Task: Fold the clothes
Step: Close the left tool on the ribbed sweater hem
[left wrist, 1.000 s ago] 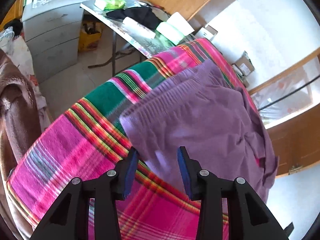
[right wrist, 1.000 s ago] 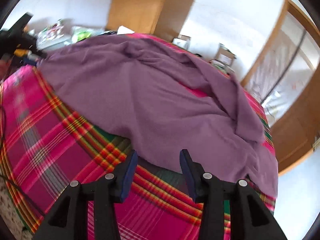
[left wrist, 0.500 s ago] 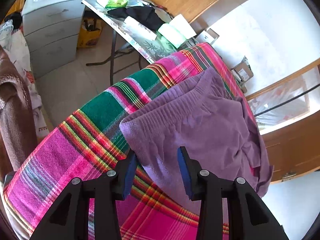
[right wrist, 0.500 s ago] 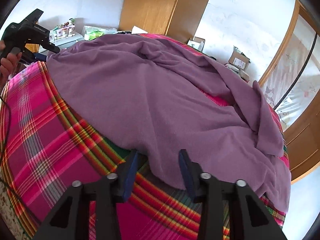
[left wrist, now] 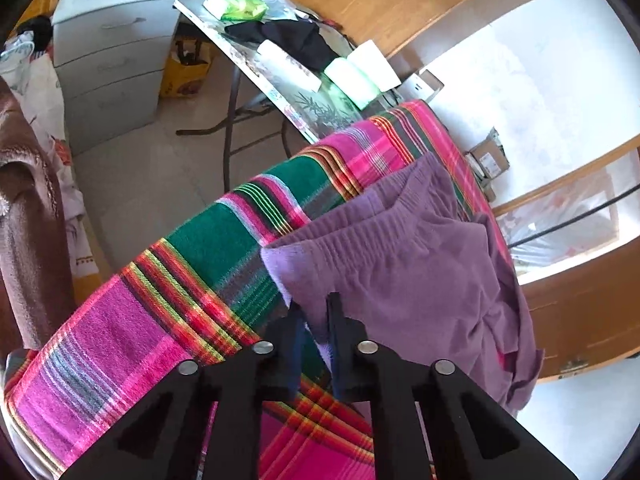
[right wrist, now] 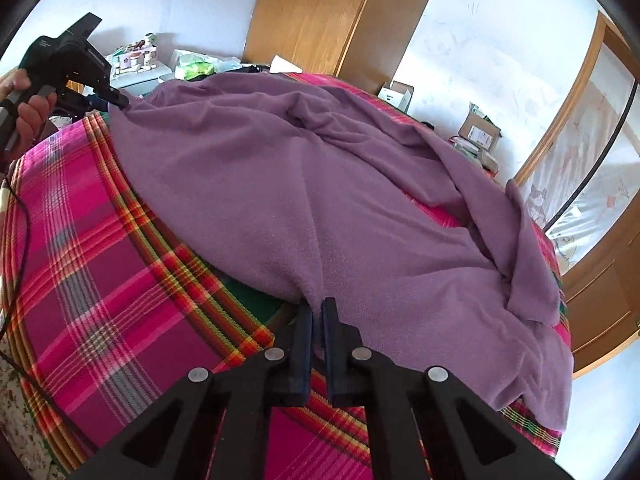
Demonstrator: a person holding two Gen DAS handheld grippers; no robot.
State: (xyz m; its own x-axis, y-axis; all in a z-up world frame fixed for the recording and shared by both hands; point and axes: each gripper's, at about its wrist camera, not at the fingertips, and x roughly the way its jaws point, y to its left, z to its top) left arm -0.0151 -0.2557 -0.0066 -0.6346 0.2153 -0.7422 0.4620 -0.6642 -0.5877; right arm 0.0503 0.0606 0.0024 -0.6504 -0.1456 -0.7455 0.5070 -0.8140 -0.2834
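Both claws newly clamped on purple garment (right wrist: 320, 200)

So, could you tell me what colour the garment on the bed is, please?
Plain purple garment, clearest in the right wrist view.

I log one plain purple fleece garment (right wrist: 320, 200) with no print, lying on a plaid woven blanket (right wrist: 100, 272) of magenta with green, red and yellow stripes. I also note black gripper fingers (right wrist: 304, 344) with dark blue pads, and an orange-brown wooden wardrobe (right wrist: 320, 12).
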